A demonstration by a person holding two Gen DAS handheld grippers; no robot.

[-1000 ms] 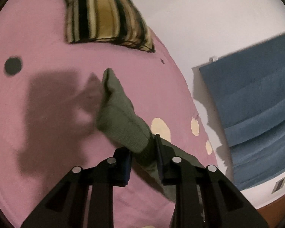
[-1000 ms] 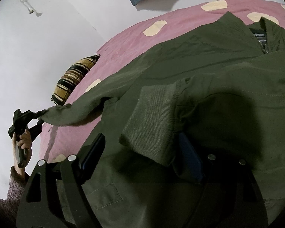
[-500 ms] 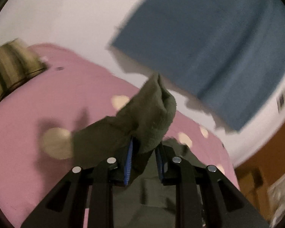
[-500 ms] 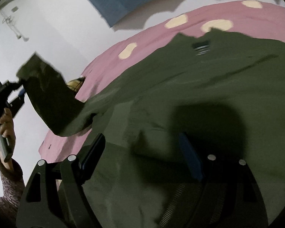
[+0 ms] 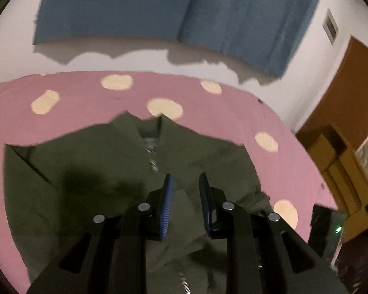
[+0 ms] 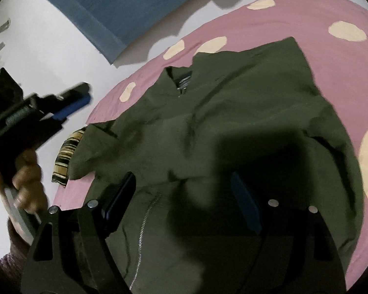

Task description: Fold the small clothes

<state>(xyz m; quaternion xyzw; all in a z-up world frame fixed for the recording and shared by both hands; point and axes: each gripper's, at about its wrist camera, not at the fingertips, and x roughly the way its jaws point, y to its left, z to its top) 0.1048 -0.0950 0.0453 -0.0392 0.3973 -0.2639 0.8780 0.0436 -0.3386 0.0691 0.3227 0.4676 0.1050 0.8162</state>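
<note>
Bed: a wide bed cover of pink cloth with cream oval spots (image 5: 220, 103) fills most of both views and carries everything else.
Curtain: a blue cloth curtain (image 5: 184, 17) hangs on the white wall behind the bed; its lower edge throws a ragged shadow on the wall.
Jacket: the olive-green zip-front jacket (image 6: 233, 112) lies spread on the pink cover, collar toward the wall, with the metal zipper running down its front. Its left-side sleeve is folded in over the body, so the edge there is straight. Dark shadows of my tools fall on the cloth.
Door: a brown wooden door (image 5: 350, 78) stands at the right of the left wrist view, near the corner of the bed.
Pillow: a striped yellow-and-black pillow (image 6: 66, 156) lies beyond the jacket's left edge — only partly visible.
My right gripper (image 6: 184, 196): its two fingers stand wide apart above the lower front of the jacket, and nothing is between them.
My left gripper (image 5: 185, 196): it is above the jacket's middle, the blue pads apart with a narrow gap — no cloth is held in it.
</note>
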